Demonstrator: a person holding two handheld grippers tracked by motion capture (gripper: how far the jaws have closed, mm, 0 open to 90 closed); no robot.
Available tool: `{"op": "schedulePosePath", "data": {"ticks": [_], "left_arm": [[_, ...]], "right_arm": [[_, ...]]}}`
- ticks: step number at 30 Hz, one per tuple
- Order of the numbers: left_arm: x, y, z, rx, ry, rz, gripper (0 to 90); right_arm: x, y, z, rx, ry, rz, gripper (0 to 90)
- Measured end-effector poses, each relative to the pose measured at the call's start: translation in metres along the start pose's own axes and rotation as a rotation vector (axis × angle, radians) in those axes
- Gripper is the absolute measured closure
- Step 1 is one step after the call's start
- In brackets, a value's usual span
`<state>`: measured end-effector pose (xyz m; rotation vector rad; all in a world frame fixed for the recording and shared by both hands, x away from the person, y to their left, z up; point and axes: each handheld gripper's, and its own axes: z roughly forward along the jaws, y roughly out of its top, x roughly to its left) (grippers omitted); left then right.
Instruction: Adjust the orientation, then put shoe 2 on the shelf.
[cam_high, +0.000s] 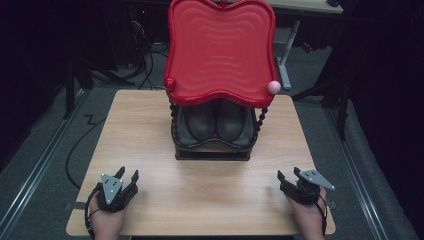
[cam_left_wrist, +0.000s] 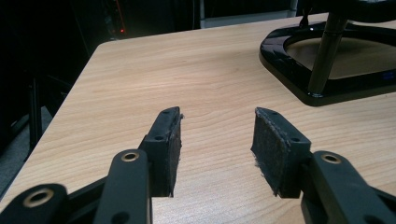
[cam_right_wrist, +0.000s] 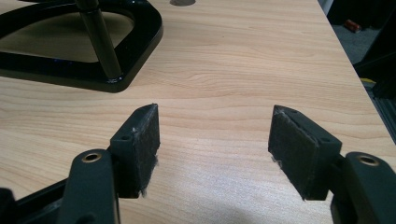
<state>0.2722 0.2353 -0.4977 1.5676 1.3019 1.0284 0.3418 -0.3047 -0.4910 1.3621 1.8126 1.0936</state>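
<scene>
A small black rack (cam_high: 212, 152) stands at the middle of the wooden table (cam_high: 145, 130). A pair of dark boots (cam_high: 216, 120) sits on its lower shelf under a wavy red tray top (cam_high: 220, 47). My left gripper (cam_high: 127, 173) rests near the front left corner, held by a hand, jaws open and empty. In the left gripper view, the left gripper (cam_left_wrist: 217, 114) points over bare wood, with the rack's base (cam_left_wrist: 289, 70) ahead to the right. My right gripper (cam_high: 288, 173) is near the front right corner, open. In the right gripper view, the right gripper (cam_right_wrist: 215, 109) holds nothing, and the base (cam_right_wrist: 140, 51) lies ahead to the left.
A pink ball (cam_high: 273, 87) caps the tray's right front corner and a red one (cam_high: 170, 83) the left. Beaded posts (cam_high: 261, 120) carry the tray. Grey floor with rails and cables (cam_high: 80, 145) surrounds the table; another table's legs (cam_high: 285, 60) stand behind.
</scene>
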Motion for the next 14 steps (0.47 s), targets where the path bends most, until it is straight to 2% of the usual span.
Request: {"op": "schedulePosePath", "data": {"ticks": [6, 10, 14], "left_arm": [[-0.0007, -0.001, -0.0004, 0.005, -0.004, 0.02, 51.6], [0.0001, 0.0002, 0.0002, 0.0, -0.009, 0.013, 50.9], [-0.0005, 0.0014, 0.0021, -0.002, -0.013, 0.016, 50.3]], "right_arm": [[0.0017, 0.0015, 0.0008, -0.006, -0.001, 0.007, 34.2], [0.0027, 0.0011, 0.0017, -0.003, -0.005, 0.001, 34.2], [0.0009, 0.0008, 0.0001, -0.006, -0.013, 0.015, 32.4]]}}
